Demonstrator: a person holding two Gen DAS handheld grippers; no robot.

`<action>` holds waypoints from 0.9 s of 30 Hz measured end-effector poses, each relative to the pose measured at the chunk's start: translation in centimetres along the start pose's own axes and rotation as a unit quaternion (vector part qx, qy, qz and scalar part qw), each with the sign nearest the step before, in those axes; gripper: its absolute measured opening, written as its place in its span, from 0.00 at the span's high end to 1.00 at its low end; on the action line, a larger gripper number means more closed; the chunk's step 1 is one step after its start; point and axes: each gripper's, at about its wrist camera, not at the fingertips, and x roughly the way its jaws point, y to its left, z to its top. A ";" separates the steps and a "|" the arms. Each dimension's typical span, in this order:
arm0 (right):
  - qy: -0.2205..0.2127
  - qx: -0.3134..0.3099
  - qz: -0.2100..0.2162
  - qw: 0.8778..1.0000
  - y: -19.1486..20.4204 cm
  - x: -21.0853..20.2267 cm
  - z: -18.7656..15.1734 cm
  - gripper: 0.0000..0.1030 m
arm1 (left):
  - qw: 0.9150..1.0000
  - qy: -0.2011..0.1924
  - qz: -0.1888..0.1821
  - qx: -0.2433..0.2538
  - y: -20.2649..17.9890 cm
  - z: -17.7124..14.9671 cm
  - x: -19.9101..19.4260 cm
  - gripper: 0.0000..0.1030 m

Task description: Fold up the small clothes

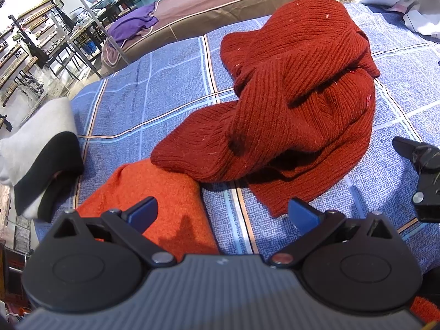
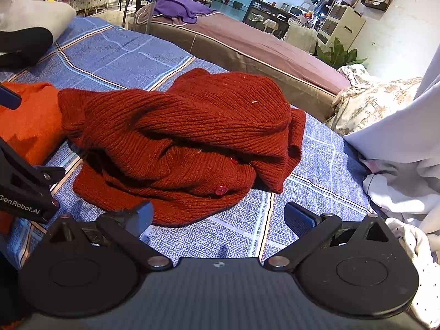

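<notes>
- Step in hand, as judged: start of a fold; one dark red ribbed cardigan lies crumpled and unspread, so flattening comes first.
- Location: cardigan sits mid-way across the blue checked bedspread, bunched into a mound, one red button showing on its near flap.
- Left gripper: fingers apart, holding nothing, hovering above the near edge of the bedspread, partly over an orange knit.
- Right gripper: fingers apart, empty, poised just before the cardigan's near hem.
- Next move, as judged: each gripper needs a separate hem or shoulder edge, pinching a single layer, then drawing outward to spread the knit flat; thick ribbing may drag adjacent folds along.
- Count, knitwear: one dark red cardigan; one orange knit, touching the cardigan's left side and partly under it.
- Count, other textiles: one grey-and-black folded piece at the left edge; white fabric heaped at the right edge, number of items cannot be told.
- Count, grippers: two.
</notes>
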 end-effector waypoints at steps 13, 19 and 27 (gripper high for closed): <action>0.001 0.001 0.001 1.000 0.0 0.0 -0.1 0.00 | 1.000 0.000 0.000 0.003 -0.1 -0.1 0.0 0.00; 0.002 0.000 -0.001 1.000 -0.2 0.1 -0.2 0.00 | 1.000 -0.002 0.003 0.009 0.0 0.0 0.2 0.00; -0.015 0.026 -0.019 0.999 -1.6 0.1 -0.9 0.00 | 1.000 -0.005 -0.025 -0.005 0.9 0.1 1.5 0.00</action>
